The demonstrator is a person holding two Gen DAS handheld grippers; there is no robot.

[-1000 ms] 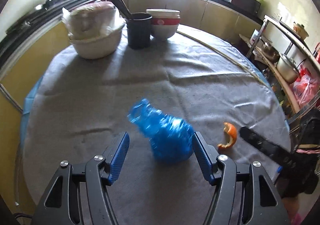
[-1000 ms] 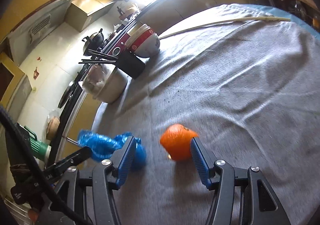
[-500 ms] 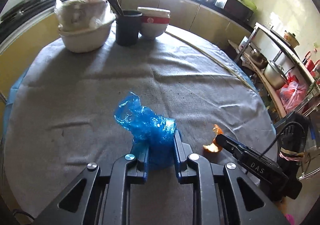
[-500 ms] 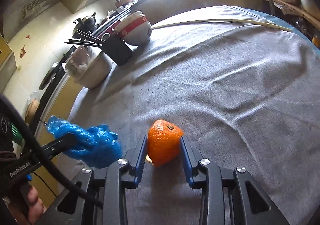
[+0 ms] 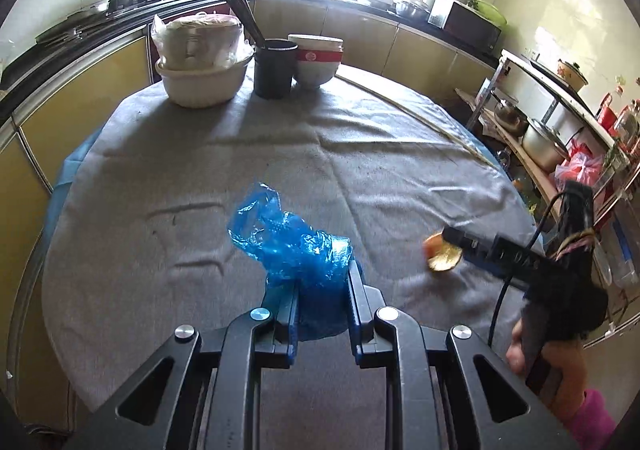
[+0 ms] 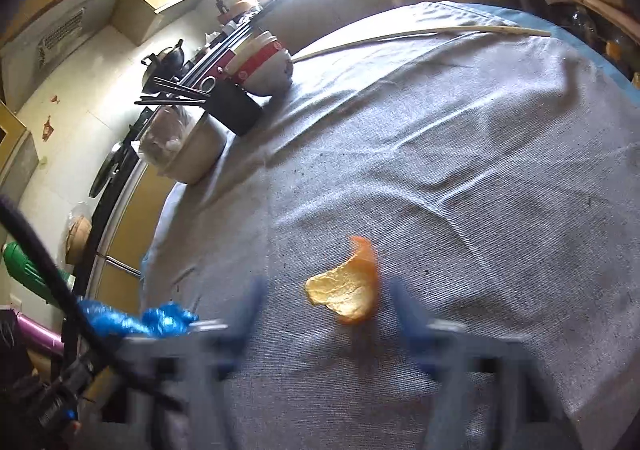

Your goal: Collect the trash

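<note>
A crumpled blue plastic bag [image 5: 288, 242] sticks up from my left gripper [image 5: 318, 282], which is shut on its lower end just above the grey tablecloth [image 5: 160, 170]. A curled piece of orange peel [image 6: 348, 290] lies on the cloth with its pale inside showing. My right gripper [image 6: 326, 300] straddles it, its blurred jaws opening and the pads clear of the peel. In the left wrist view the peel [image 5: 440, 256] sits at the tip of the right gripper's fingers [image 5: 464, 240], to the right of the bag. The bag [image 6: 160, 320] also shows at the right wrist view's lower left.
At the table's far side stand a white basin of wrapped bowls [image 5: 200, 78], a black chopstick holder [image 5: 274, 68] and stacked red-banded bowls [image 5: 318, 58]. A long thin stick [image 5: 420, 126] lies along the right rim. A shelf with pots [image 5: 540, 138] stands beyond the right edge.
My left gripper closed on the blue bag and drew it back. My right gripper closed on the orange peel, then opened; the peel now lies loose, pale side up.
</note>
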